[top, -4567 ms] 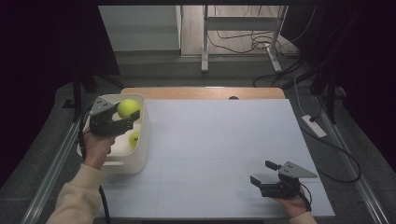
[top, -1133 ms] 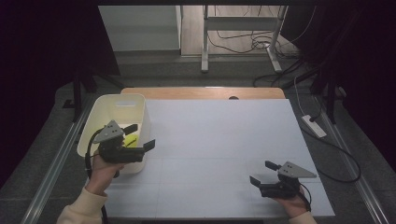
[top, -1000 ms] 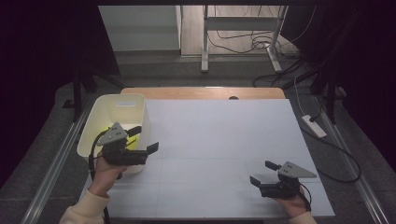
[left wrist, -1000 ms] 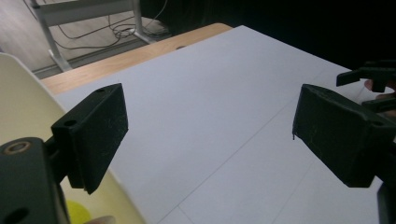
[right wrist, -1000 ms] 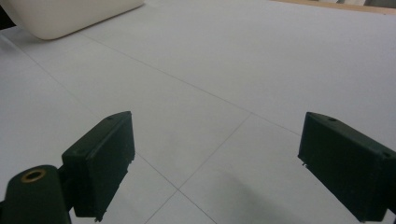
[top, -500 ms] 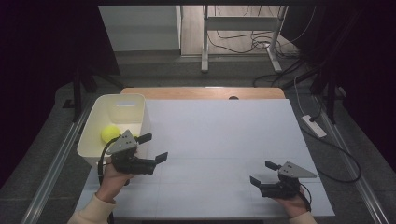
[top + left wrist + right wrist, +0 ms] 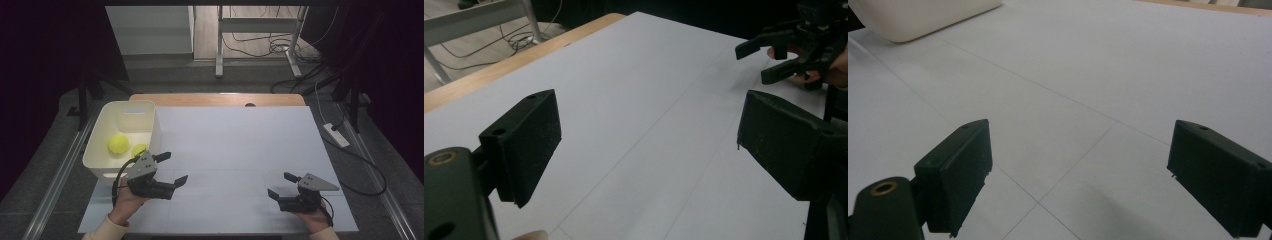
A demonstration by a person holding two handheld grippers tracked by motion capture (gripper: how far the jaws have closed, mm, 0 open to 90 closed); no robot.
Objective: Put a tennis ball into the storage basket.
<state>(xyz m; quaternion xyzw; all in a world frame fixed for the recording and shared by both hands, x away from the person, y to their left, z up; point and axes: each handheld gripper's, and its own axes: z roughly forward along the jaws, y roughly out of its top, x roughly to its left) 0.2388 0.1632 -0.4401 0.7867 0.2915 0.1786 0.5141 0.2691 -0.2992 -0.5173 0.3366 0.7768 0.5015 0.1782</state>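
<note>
A white bin (image 7: 98, 137) stands at the table's left edge with two yellow-green balls inside, one (image 7: 118, 144) to the left and one (image 7: 139, 149) partly hidden by my left gripper. That left gripper (image 7: 171, 168) hovers just in front of the bin's near right corner, open and empty, jaws wide apart (image 7: 644, 145). Near the table's front right, my right gripper (image 7: 281, 185) rests open with nothing between its jaws (image 7: 1075, 170). It also appears far off in the left gripper view (image 7: 791, 47). The bin's corner (image 7: 913, 17) shows at the top left of the right gripper view.
A white sheet (image 7: 235, 150) covers the table, with a wooden strip (image 7: 220, 99) along the far edge. Metal rails run along both sides. A white power strip (image 7: 336, 135) lies off the table's right side, and cables trail on the floor behind.
My left gripper held a ball over the bin, let it go into the bin, then drew back toward the front and right, open. The right gripper has stayed still.
</note>
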